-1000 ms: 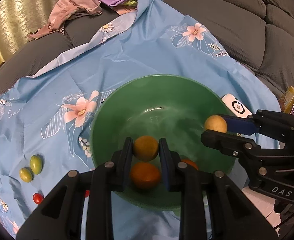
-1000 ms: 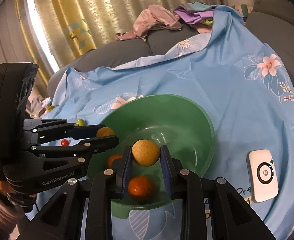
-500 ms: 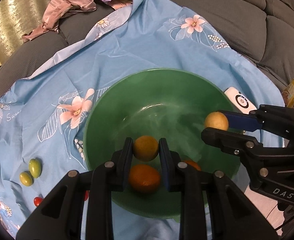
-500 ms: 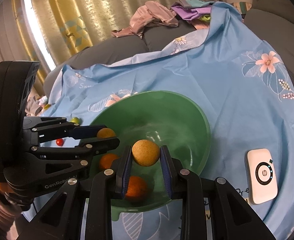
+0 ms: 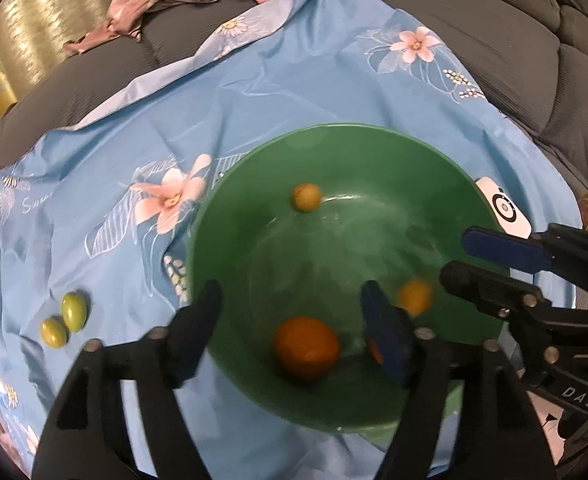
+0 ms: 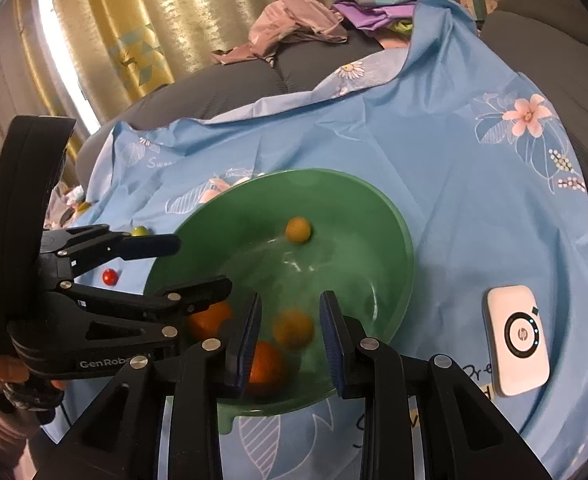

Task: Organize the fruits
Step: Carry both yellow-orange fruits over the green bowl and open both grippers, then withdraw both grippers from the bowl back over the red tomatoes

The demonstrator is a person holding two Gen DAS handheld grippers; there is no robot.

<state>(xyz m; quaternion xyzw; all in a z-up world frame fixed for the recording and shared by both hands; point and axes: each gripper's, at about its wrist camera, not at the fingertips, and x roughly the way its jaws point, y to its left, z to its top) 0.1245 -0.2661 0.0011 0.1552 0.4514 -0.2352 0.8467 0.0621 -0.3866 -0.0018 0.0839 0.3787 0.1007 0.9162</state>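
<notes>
A green bowl sits on a blue flowered cloth. My left gripper is open and empty above its near side. My right gripper is also open and empty over the bowl. Inside lie a big orange, a small yellow fruit at the far side, a blurred yellow fruit in motion, and another orange partly hidden by the left gripper. Two green fruits and a red one lie on the cloth left of the bowl.
A white device lies on the cloth right of the bowl. Clothes are piled on the grey sofa behind. Curtains hang at the back left.
Both grippers opened and let go of their yellow fruits, which dropped into the bowl. One rolled to the far side, the other is still moving.
</notes>
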